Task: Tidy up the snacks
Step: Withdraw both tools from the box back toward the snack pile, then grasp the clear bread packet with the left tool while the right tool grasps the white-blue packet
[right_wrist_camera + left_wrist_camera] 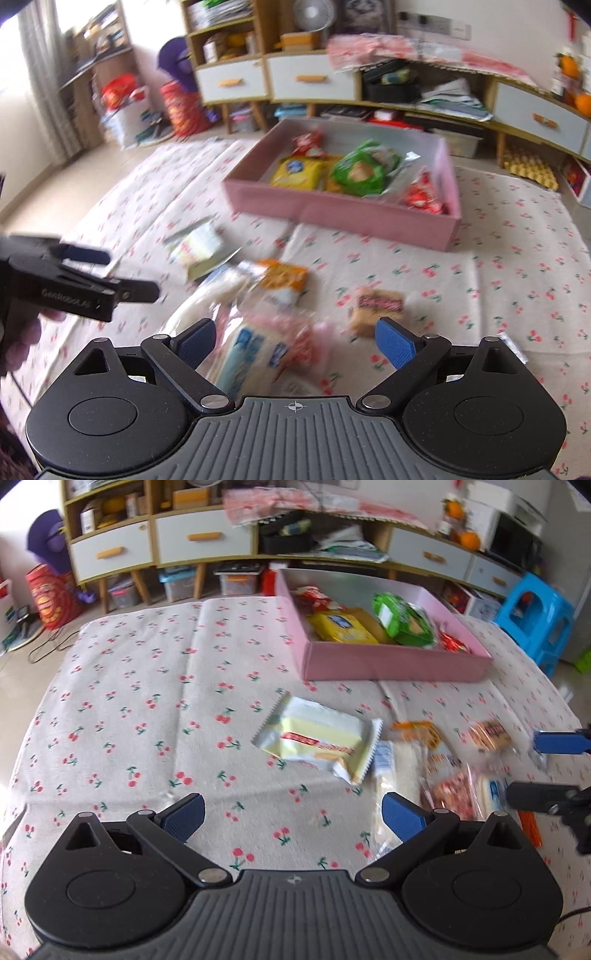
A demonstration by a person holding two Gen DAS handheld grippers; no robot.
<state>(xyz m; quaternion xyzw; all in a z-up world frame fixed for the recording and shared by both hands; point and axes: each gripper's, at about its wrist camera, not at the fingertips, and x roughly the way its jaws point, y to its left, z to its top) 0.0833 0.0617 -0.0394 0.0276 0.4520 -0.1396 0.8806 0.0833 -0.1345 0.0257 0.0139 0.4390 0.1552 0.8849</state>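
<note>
1. Both claws are spread apart and carry nothing: the left claw (291, 818) hangs over bare cherry-print cloth (129, 701), and the right claw (295, 341) hangs over the loose snack pile.
2. I judge they are kept wide because a packet must first pass between the pads before it can be clamped.
3. A pink box (332, 214) stands at the far side and already holds a yellow biscuit pack (295, 173), a green bag (364, 168) and red packets, so it seems to be the collecting place.
4. Ahead of the left claw, a little to its right, lies a pale yellow wafer pack (317, 738), apart from the pads.
5. Right under the right claw lies a white-and-blue packet (255, 354), blurred; a small brown biscuit pack (376, 306) lies just beyond its right pad.
</note>
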